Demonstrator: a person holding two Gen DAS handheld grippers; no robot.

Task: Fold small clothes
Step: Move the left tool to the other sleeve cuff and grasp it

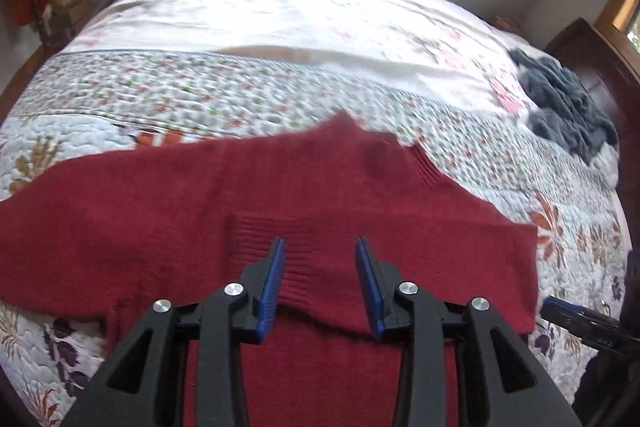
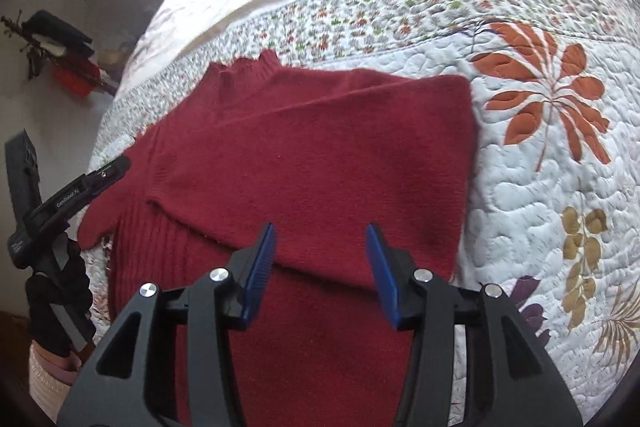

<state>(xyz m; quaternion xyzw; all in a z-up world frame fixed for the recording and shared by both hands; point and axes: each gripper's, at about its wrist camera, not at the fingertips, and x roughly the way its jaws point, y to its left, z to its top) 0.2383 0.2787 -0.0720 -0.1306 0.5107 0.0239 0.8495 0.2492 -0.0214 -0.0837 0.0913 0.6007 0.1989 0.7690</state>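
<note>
A dark red knitted wool sweater (image 2: 312,155) lies flat on the bed's quilted white bedspread with printed orange and brown leaves (image 2: 560,187), its ribbed collar (image 2: 256,67) pointing away toward the far side of the bed. 1 sleeve looks already folded in across the body, its ribbed cuff (image 1: 280,247) resting on the chest, so the garment reads as a rough rectangle whose long axis runs from the collar back toward the person.

The left gripper (image 1: 321,283) hovers over the cuff and folded edge with its 2 blue-padded fingers (image 1: 272,283) spread wide and nothing between them. The right gripper (image 2: 322,271) is likewise wide apart and empty, poised above the lower fold line on the right side of the body. Whether either touches the cloth I cannot tell.

The hem lies nearest the fingers, below and behind them; the collar is the far end. A likely next fold would bring near edge to far edge along that axis, so each gripper would need to drop onto its own side's near corner. Both seem about equally close. A crumpled grey-blue fleece garment (image 1: 568,99) waits well apart at the far right.
</note>
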